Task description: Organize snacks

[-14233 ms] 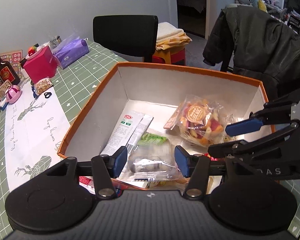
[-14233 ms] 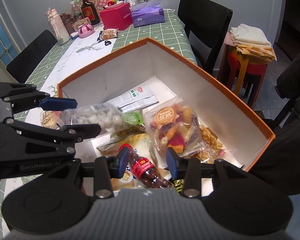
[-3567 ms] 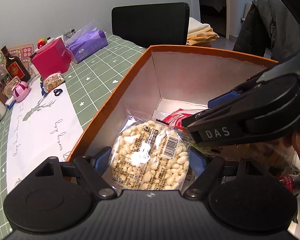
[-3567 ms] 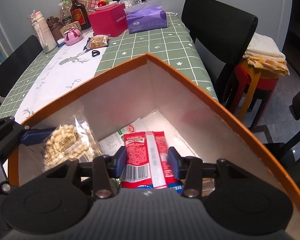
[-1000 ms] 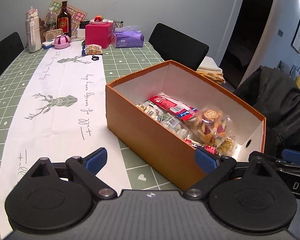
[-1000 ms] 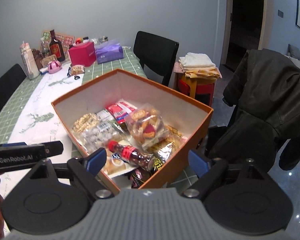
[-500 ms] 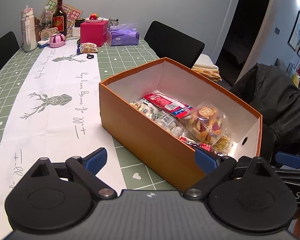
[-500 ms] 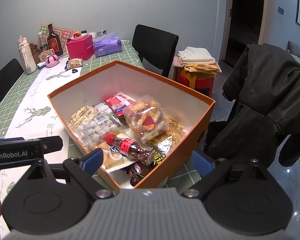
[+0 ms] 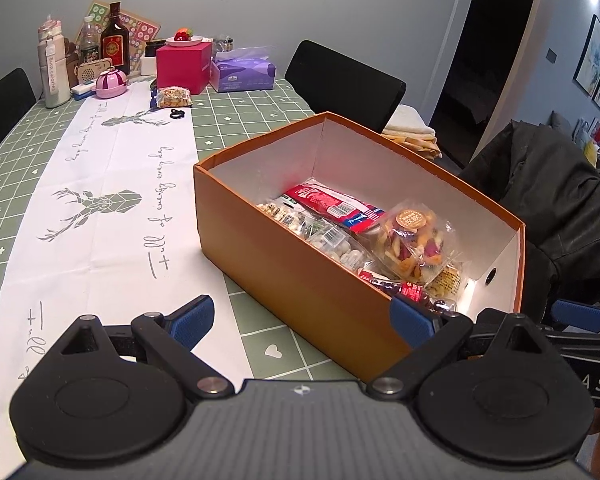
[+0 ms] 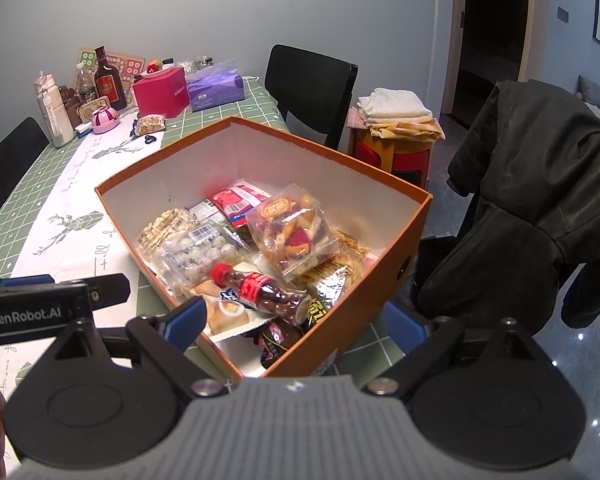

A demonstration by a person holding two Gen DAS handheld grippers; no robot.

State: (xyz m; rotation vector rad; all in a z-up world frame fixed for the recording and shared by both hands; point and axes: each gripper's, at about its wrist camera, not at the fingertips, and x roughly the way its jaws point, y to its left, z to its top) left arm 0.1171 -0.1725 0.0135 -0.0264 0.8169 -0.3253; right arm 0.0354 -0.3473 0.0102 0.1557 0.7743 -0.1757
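Hovering back from the box point(image 10: 400, 236), both tongs, left point(image 9: 300, 322) and right point(image 10: 296, 320), now spread and empty; snacks all inside, task looks done.

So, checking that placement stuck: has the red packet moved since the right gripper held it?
Yes. The red packet now lies flat toward the orange box's far corner.

Open-topped box point(image 10: 360, 308), snack-crowded floor

Orange box point(image 9: 300, 276) holds snack packets point(image 9: 414, 238); left hand-held gripper point(image 9: 302, 322) wide apart, empty.
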